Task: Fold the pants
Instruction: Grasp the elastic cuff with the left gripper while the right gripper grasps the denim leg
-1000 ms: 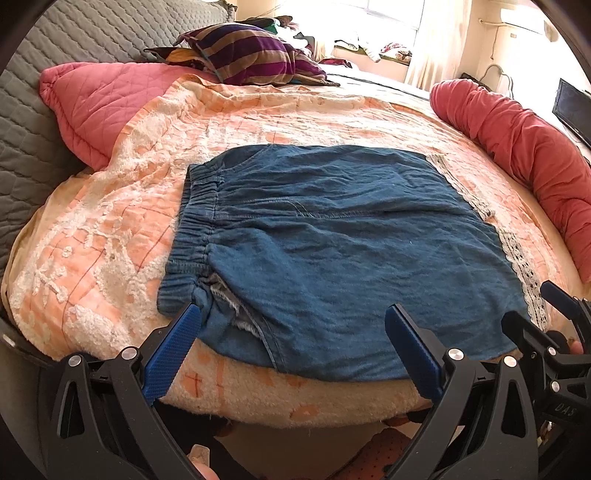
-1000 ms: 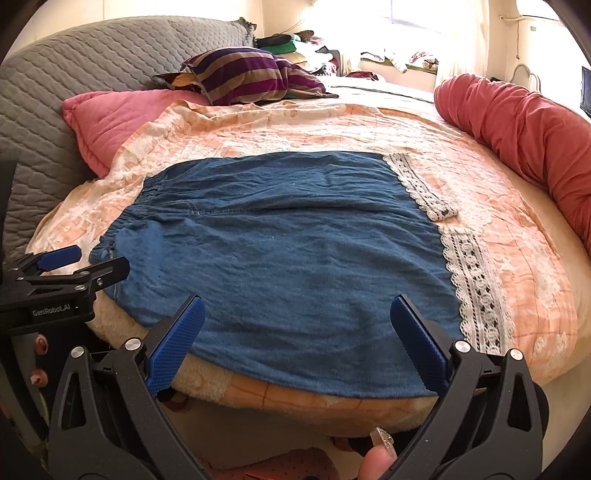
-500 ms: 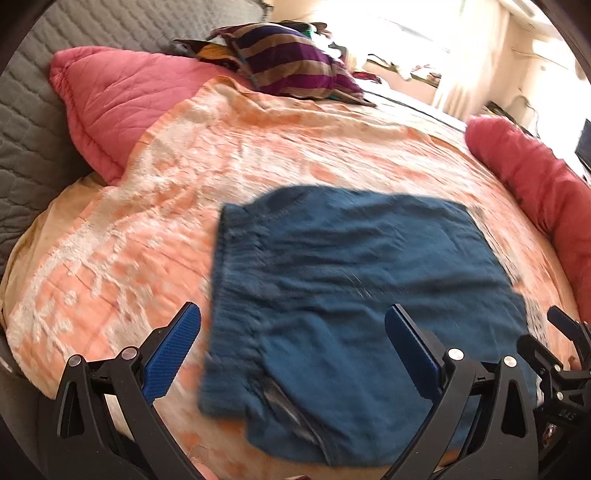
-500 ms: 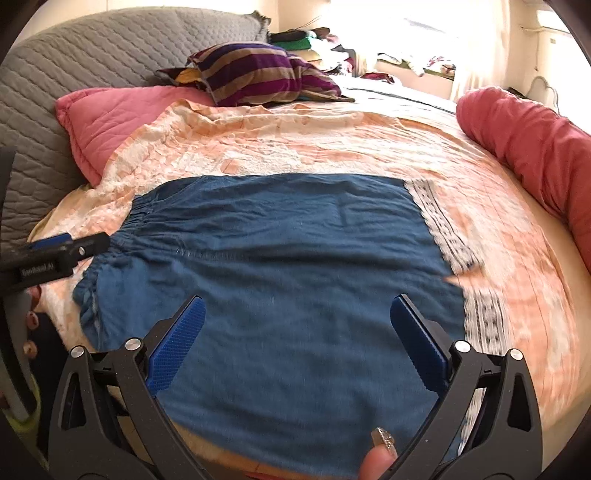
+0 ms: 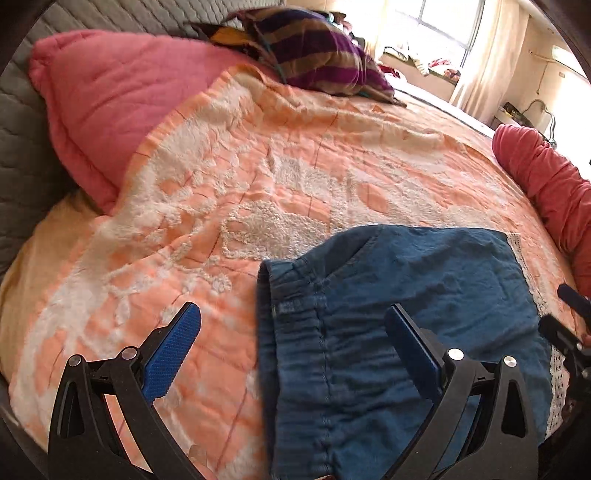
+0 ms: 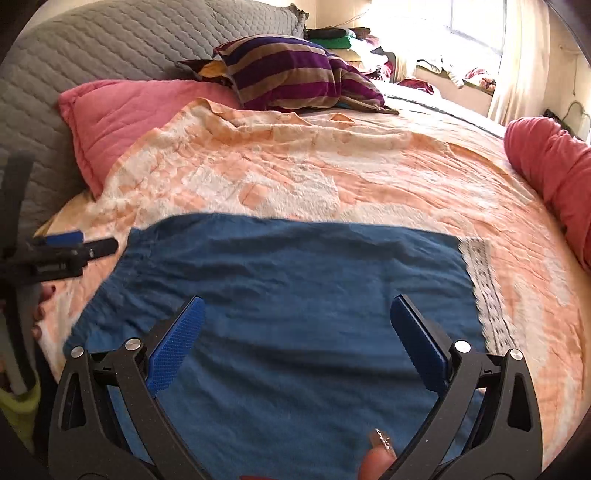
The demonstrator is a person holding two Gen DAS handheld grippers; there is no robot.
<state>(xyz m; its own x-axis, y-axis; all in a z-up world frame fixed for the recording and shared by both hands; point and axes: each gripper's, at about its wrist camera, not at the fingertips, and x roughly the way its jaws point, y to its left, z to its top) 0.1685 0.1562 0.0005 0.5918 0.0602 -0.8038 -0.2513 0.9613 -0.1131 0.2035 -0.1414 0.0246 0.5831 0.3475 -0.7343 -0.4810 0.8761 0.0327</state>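
Blue denim pants (image 6: 295, 295) with white lace trim (image 6: 484, 280) lie folded flat on the peach bedspread (image 6: 295, 173). In the left wrist view the pants (image 5: 424, 295) show their elastic waistband (image 5: 295, 332) at the left edge. My left gripper (image 5: 291, 339) is open and empty, hovering over the waistband; it also shows at the left edge of the right wrist view (image 6: 70, 247). My right gripper (image 6: 295, 332) is open and empty above the middle of the pants.
A pink pillow (image 6: 129, 118) and a striped purple pillow (image 6: 288, 74) lie at the head by the grey quilted headboard (image 6: 110, 44). A red bolster (image 6: 554, 166) runs along the right side. A bright window (image 6: 476, 22) is beyond.
Both grippers have moved forward over the bed and now hover above the pants. The left one has shifted toward the waistband. Both stay open.
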